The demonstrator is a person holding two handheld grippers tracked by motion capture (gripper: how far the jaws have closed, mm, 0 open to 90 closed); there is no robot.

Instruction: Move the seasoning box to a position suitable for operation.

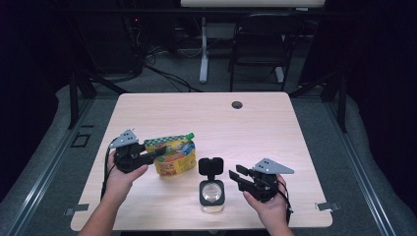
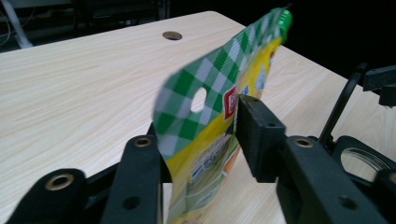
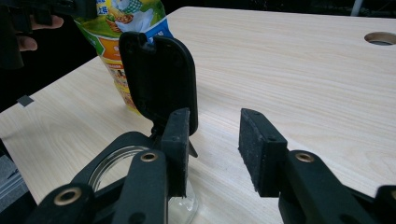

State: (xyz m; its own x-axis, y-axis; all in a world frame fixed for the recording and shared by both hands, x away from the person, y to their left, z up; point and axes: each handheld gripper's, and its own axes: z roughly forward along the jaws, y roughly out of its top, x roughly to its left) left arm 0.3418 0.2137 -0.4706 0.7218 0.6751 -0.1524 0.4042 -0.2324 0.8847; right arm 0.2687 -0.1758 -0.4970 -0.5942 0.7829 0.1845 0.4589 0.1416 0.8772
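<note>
Pale wood covers the worktop (image 1: pixel 255 128), seen from above with a small round hole (image 1: pixel 237 104) near its far edge. At the left, a hand (image 1: pixel 120 178) holds the left tongs (image 1: pixel 156 152), which pinch the top edge of a yellow pouch (image 1: pixel 174 156) with a green checked band and a green cap (image 1: pixel 190 135). Just to the right of the pouch stands a clear glass jar (image 1: pixel 212 196) with a black hinged lid (image 1: pixel 211 166) flipped up. The right tongs (image 1: pixel 237 175), held by the other hand (image 1: pixel 268 209), sit just beside the jar with the jaws apart and nothing between them.

From the left tongs' own camera, the pouch (image 2: pixel 210 121) stands upright between the two black jaws, which press on it from both sides. A hanging hole (image 2: pixel 198 100) shows in the checked band, and the cap (image 2: pixel 282 19) points away at the top. The jar's rim (image 2: pixel 362 161) lies at the right edge.

From the right tongs' camera, the jaws stand open and empty. The jar (image 3: pixel 116 172) is at the lower left, its lid (image 3: pixel 161 77) raised upright, and the pouch (image 3: pixel 121 32) stands behind the lid.
</note>
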